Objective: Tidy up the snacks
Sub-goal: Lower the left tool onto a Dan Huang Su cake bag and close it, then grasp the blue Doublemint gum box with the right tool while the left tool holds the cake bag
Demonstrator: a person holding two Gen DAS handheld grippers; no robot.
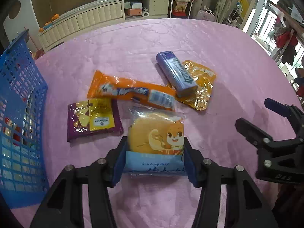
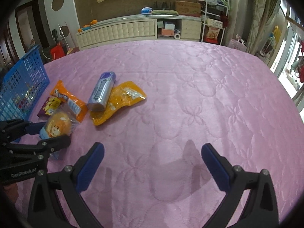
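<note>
My left gripper (image 1: 154, 146) is shut on a bun packet (image 1: 155, 138) with a cartoon squirrel, its pads pressing both sides; the packet also shows in the right wrist view (image 2: 57, 127). Beyond it lie a purple chip packet (image 1: 93, 119), a long orange wrapper (image 1: 131, 91), a blue-grey mint box (image 1: 176, 74) and a yellow pouch (image 1: 201, 87) under that box. A blue basket (image 1: 19, 114) stands at the left with snacks inside. My right gripper (image 2: 152, 152) is open and empty over bare pink cloth, to the right of the snacks.
The pink quilted cloth (image 2: 190, 95) covers the whole surface. A white cabinet (image 2: 133, 30) and a shelf rack (image 2: 212, 24) stand beyond the far edge. Windows are at the right.
</note>
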